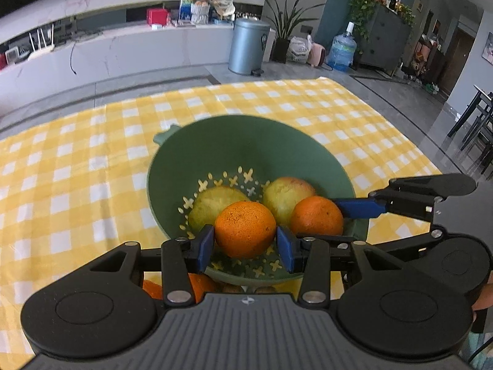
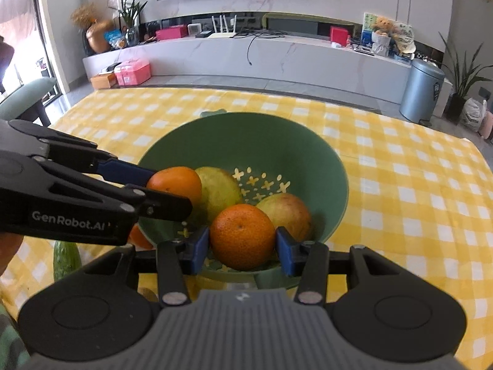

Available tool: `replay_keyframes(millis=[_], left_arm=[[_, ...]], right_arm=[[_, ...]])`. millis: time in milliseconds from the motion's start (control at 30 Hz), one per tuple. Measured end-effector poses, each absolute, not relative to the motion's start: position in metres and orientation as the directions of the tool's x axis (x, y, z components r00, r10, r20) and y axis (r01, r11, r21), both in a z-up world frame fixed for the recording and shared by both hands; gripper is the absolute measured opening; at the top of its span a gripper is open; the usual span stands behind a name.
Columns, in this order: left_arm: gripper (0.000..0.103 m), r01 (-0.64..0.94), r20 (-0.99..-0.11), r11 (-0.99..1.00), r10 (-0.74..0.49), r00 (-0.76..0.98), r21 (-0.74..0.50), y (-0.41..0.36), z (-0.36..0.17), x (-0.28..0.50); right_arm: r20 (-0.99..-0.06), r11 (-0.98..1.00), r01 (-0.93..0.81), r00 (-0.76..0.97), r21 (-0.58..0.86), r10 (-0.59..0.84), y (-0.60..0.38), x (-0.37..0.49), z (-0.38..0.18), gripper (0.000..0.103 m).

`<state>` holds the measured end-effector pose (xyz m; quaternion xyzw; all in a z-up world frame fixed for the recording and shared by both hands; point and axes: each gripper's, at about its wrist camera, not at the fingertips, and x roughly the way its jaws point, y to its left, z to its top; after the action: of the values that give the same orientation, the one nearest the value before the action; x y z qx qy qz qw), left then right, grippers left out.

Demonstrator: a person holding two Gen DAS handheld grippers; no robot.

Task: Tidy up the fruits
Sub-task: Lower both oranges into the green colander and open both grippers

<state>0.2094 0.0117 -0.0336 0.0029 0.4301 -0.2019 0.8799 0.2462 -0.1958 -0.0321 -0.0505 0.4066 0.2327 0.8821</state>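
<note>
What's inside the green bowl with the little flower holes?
The green bowl holds two yellow-green fruits. Each gripper holds an orange above it. The bowl's bottom beneath them is hidden.

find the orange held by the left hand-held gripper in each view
Left wrist: orange, bottom centre, between its own blue pads.
Right wrist: same orange, left of centre, in the gripper entering from the left.
Shared landmark: green colander.

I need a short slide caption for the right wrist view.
Right gripper holds an orange over the green perforated colander; left gripper holds another.
</note>
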Motion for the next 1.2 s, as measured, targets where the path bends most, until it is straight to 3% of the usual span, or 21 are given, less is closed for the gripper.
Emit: replay_keyframes(millis=[367, 567, 733, 900, 1200], left_arm=[[0.050, 0.359, -0.763, 0.916, -0.360, 0.537, -0.179, 0.012, -0.039, 0.214], [0.057, 0.352, -0.741, 0.904, -0.408, 0.534, -0.244, 0.021, -0.042, 0.216], [0.070, 0.345, -0.714, 0.893, -0.441, 0.544, -0.288, 0.026, -0.039, 0.215], [0.070, 0.307, -0.680, 0.899, -0.437, 0.589, -0.312, 0.036, -0.032, 0.211], [0.070, 0.175, -0.660, 0.933, -0.348, 0.666, -0.315, 0.068, -0.014, 0.200]], right_arm=[[-0.796, 0.857, -0.510, 0.488, 0.074, 0.359, -0.187, 0.255, -0.032, 0.044], [-0.828, 0.847, -0.523, 0.435, 0.089, 0.355, -0.184, 0.266, -0.033, 0.044], [-0.853, 0.844, -0.528, 0.394, 0.095, 0.342, -0.180, 0.274, -0.034, 0.044], [-0.861, 0.848, -0.524, 0.392, 0.082, 0.326, -0.181, 0.274, -0.032, 0.044], [-0.856, 0.884, -0.358, 0.308, 0.300, 0.415, -0.194, 0.298, -0.029, 0.044]])
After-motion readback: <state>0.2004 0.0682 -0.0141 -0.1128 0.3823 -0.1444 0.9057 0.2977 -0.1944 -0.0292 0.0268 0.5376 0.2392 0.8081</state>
